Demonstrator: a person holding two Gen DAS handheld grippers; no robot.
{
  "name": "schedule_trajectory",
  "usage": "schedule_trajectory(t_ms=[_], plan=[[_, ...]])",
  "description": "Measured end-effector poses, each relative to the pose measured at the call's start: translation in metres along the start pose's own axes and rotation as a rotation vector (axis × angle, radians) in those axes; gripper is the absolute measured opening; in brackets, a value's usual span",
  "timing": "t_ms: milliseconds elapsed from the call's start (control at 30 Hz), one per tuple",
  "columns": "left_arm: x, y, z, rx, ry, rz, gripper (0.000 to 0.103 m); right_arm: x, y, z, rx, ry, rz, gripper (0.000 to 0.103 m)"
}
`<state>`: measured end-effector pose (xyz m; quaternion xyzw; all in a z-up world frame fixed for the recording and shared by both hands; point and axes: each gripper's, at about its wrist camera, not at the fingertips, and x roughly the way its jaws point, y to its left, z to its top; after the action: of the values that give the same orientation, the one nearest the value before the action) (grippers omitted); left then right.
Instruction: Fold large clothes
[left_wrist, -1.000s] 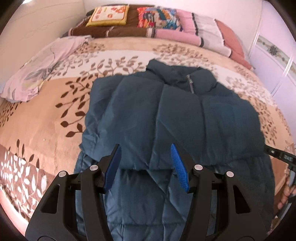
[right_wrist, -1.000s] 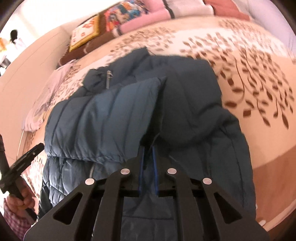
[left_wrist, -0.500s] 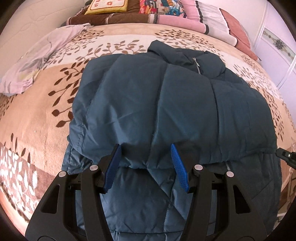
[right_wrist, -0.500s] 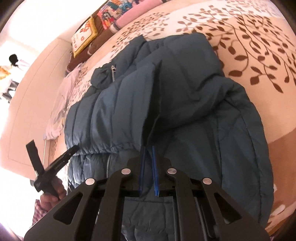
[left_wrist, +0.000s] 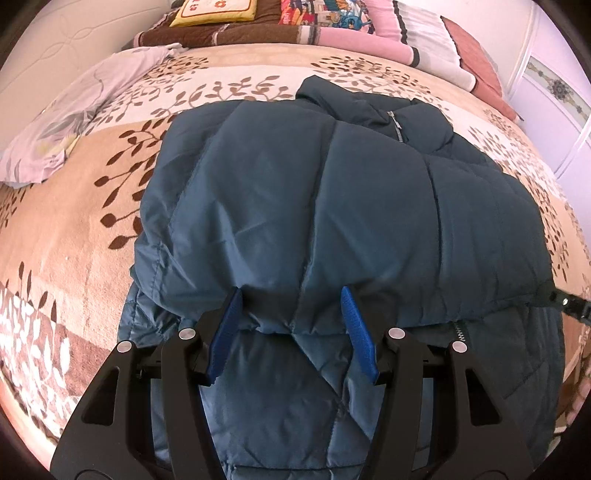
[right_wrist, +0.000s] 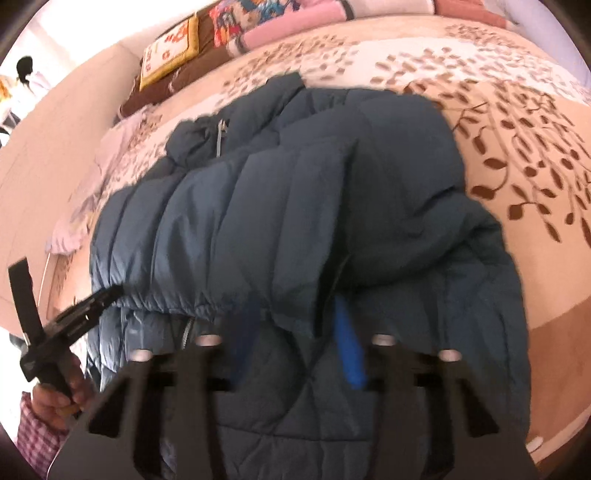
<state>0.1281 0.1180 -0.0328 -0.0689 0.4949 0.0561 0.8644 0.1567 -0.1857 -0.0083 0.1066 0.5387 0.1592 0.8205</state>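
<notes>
A dark blue puffer jacket (left_wrist: 332, 192) lies on the bed with its sleeves folded across the body and its collar zip (left_wrist: 397, 127) at the far end. My left gripper (left_wrist: 290, 295) hovers open over the near edge of the folded layer, its blue pads either side of a fabric ridge without pressing it. In the right wrist view the jacket (right_wrist: 295, 206) fills the middle. The jaws of my right gripper (right_wrist: 295, 306) are opening, blurred, with a fold of the jacket lying loose between them. The left gripper (right_wrist: 85, 314) shows at the far left, held by a hand (right_wrist: 55, 398).
The bed cover (left_wrist: 74, 229) is beige with brown leaves. A lilac pillow (left_wrist: 74, 110) lies at the left, and cushions and folded blankets (left_wrist: 332, 22) line the head end. White cupboard doors (left_wrist: 554, 92) stand at the right. The right gripper's tip (left_wrist: 569, 304) pokes in there.
My right gripper's jaws, earlier nearly shut on a fold of the jacket, have parted and let it go. The left gripper has sunk closer to the jacket, still open.
</notes>
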Motion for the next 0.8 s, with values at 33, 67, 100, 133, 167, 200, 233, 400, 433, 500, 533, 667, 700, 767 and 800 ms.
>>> schedule_trajectory(t_ms=[33, 67, 100, 133, 167, 200, 233, 400, 433, 500, 533, 667, 700, 767, 800], plan=[[0.0, 0.0, 0.0, 0.0, 0.0, 0.002, 0.055, 0.001, 0.0, -0.001, -0.003, 0.001, -0.009, 0.016], [0.0, -0.001, 0.0, -0.001, 0.001, 0.001, 0.055, -0.001, -0.001, -0.002, -0.006, -0.002, -0.015, 0.013], [0.0, -0.001, 0.0, -0.002, 0.002, -0.001, 0.055, -0.003, -0.002, -0.003, -0.006, -0.006, -0.007, 0.01], [-0.001, -0.001, -0.002, -0.001, 0.006, -0.009, 0.055, -0.006, -0.005, -0.005, -0.001, -0.007, -0.002, 0.009], [-0.002, -0.001, -0.002, 0.001, 0.007, -0.015, 0.055, -0.01, -0.006, -0.007, 0.003, -0.009, -0.001, 0.008], [-0.003, -0.002, -0.004, 0.006, 0.006, -0.022, 0.055, -0.014, -0.008, -0.009, 0.005, -0.011, -0.002, 0.007], [-0.004, -0.004, -0.005, 0.012, 0.005, -0.023, 0.055, -0.017, -0.011, -0.012, 0.009, -0.009, -0.006, 0.007], [-0.005, -0.007, -0.005, 0.02, 0.009, -0.01, 0.055, -0.004, -0.015, -0.014, 0.015, 0.035, -0.033, 0.007], [-0.01, -0.004, -0.005, 0.008, 0.004, -0.023, 0.055, -0.002, -0.013, -0.013, 0.014, 0.037, -0.037, 0.007], [-0.021, -0.001, -0.005, 0.003, -0.01, -0.037, 0.055, -0.001, -0.009, -0.01, 0.008, 0.047, -0.045, 0.008], [-0.031, 0.002, -0.007, 0.005, -0.025, -0.04, 0.055, -0.002, -0.008, -0.01, 0.002, 0.048, -0.052, 0.008], [-0.063, 0.019, -0.018, 0.003, -0.053, -0.043, 0.055, -0.014, -0.001, -0.015, -0.041, 0.012, -0.082, 0.038], [-0.072, 0.025, -0.023, -0.002, -0.059, -0.043, 0.056, -0.019, 0.0, -0.018, -0.051, -0.011, -0.088, 0.055], [-0.086, 0.037, -0.032, -0.007, -0.067, -0.038, 0.058, -0.03, 0.003, -0.023, -0.078, -0.044, -0.093, 0.06], [-0.091, 0.043, -0.038, -0.009, -0.068, -0.033, 0.058, -0.033, 0.004, -0.025, -0.091, -0.047, -0.092, 0.06]])
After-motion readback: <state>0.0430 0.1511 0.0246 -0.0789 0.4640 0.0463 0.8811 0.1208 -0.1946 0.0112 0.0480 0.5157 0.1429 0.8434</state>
